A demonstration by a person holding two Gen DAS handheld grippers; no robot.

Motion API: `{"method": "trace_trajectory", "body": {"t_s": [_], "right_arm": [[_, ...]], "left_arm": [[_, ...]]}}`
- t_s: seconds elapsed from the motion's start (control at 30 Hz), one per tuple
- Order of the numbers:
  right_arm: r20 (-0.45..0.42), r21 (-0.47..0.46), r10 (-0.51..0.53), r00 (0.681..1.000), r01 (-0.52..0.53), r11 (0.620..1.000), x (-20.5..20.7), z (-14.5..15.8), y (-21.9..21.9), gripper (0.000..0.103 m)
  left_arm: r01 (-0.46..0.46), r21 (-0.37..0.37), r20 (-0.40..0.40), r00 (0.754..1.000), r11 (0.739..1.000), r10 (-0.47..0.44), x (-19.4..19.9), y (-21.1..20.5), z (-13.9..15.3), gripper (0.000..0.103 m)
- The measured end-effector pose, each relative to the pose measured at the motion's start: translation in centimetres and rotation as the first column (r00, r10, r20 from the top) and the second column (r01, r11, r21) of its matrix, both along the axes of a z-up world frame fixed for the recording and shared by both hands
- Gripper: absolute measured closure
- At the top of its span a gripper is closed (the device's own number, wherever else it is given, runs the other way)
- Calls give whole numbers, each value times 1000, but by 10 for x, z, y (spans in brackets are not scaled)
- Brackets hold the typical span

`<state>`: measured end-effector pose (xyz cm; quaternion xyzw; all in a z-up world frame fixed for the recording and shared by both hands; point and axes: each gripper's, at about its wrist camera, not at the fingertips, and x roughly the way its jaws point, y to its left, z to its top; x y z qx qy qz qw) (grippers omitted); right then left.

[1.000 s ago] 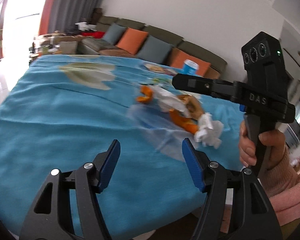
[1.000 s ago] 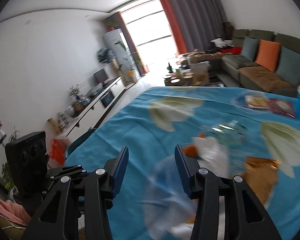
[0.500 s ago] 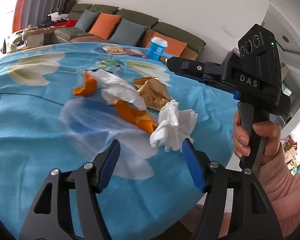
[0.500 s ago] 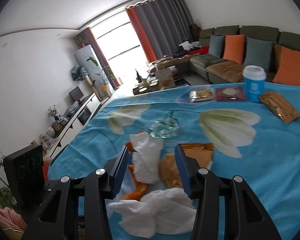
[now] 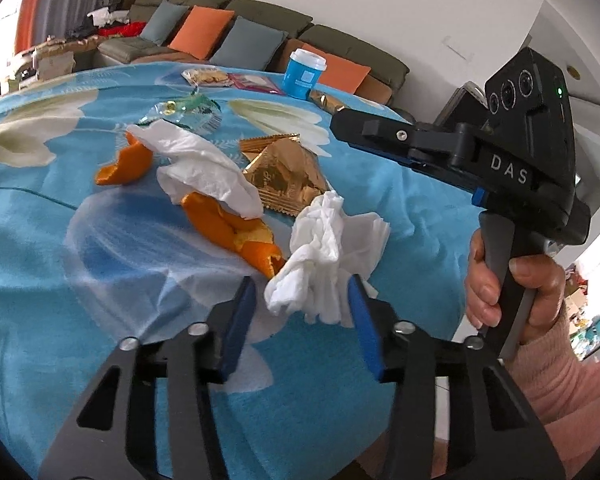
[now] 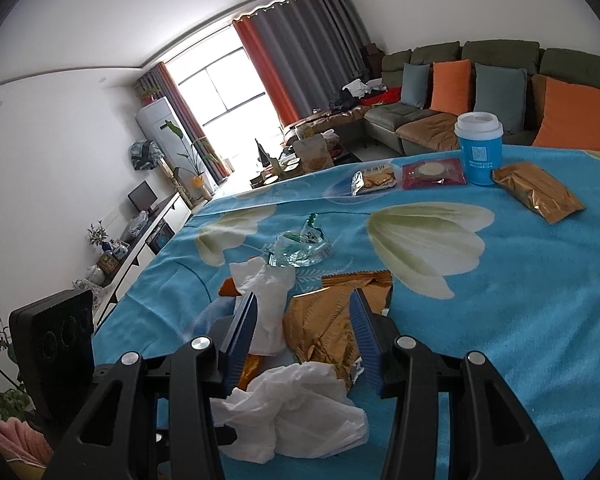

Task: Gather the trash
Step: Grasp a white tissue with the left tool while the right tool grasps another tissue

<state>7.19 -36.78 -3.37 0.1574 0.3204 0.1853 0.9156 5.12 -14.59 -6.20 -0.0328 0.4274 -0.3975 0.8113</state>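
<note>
The collecting is only just getting under way, judging by how much trash is lying loose on the table (image 5: 40, 216). The left tool (image 5: 300, 300) is closing its jaws around a crumpled white tissue (image 5: 328, 256) near the table's near edge; the tissue is sitting between the pads, but they are not yet pressing it on both sides. The right tool (image 6: 302, 322) is hovering partly open over the gold wrapper (image 6: 328, 328), gripping nothing. Still waiting on the cloth are a second tissue (image 5: 204, 168), two pieces of orange peel (image 5: 236, 232), and a clear plastic wrapper (image 6: 300, 248). No bin or bag is showing in either view, so where the trash is going cannot be told.
</note>
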Motion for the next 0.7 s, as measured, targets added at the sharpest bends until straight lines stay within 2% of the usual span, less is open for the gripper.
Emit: {"method": "trace_trajectory", "body": {"t_s": [0.03, 0.07, 0.17, 0.47, 0.7], "right_arm": [[-2, 1, 0, 1000, 0, 1000, 0, -1, -1, 57], [-3, 2, -1, 1000, 1, 1000, 0, -2, -1, 57], [-4, 6, -1, 1000, 1, 1000, 0, -3, -2, 57], [-5, 13, 18, 1000, -18, 1000, 1, -5, 2, 57], [-9, 12, 74, 997, -73, 997, 5, -6, 19, 57]], "left_arm": [[6, -4, -9, 1000, 1000, -6, 1, -1, -1, 71], [5, -2, -11, 1000, 1000, -5, 1, -2, -2, 83], [10, -8, -24, 1000, 1000, -10, 2, -2, -5, 96], [37, -55, 7, 999, 998, -36, -15, 20, 6, 98], [7, -72, 37, 999, 997, -4, -27, 55, 14, 98]]}}
